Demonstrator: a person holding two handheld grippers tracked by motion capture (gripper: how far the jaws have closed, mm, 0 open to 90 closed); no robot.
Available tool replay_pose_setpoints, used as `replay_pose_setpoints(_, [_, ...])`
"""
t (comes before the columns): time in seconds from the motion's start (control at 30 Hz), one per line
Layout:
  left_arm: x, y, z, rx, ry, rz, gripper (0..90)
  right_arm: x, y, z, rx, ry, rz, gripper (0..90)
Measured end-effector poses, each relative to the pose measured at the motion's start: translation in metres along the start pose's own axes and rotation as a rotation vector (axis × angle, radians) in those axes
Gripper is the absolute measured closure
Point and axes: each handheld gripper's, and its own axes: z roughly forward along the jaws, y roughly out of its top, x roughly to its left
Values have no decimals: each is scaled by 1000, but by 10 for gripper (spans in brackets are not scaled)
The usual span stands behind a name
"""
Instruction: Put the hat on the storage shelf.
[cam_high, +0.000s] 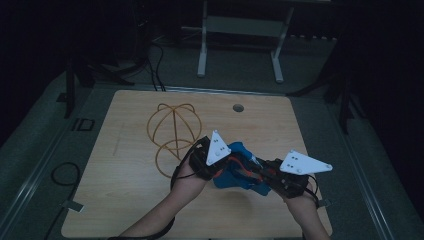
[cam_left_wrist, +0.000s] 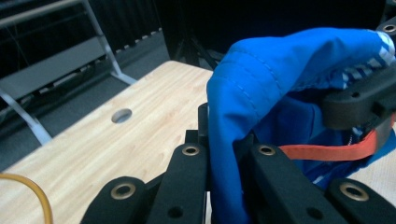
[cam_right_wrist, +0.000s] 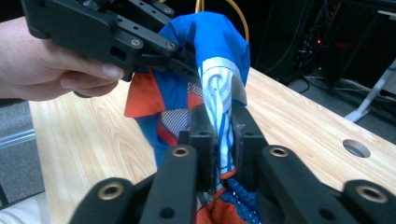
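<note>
A blue garment with orange and white-striped trim hangs bunched between my two grippers, above the near right part of the wooden table. My left gripper is shut on a fold of the blue cloth, which is pinched between its jaws in the left gripper view. My right gripper is shut on the white-striped edge of the garment, held upright between its jaws. In the right gripper view, the left gripper and the hand holding it grip the cloth's top.
A yellow wire-frame ball lies on the table left of and behind the grippers. A round cable hole sits near the far edge. A grey metal stand and cables stand on the floor beyond the table.
</note>
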Motion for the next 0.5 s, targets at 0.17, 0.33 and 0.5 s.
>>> replay_pose_setpoints(0.17, [-1, 4, -6, -41, 20, 50, 889, 3, 1, -12, -9, 20, 17, 684])
replay_pose_setpoints(0.33, [4, 5, -12, -58, 17, 62, 888, 6, 0, -29, -30, 37, 40, 633])
replay_pose_setpoints(0.5, [14, 3, -20, -80, -47, 107, 888, 1, -2, -43, -44, 1, 31, 622])
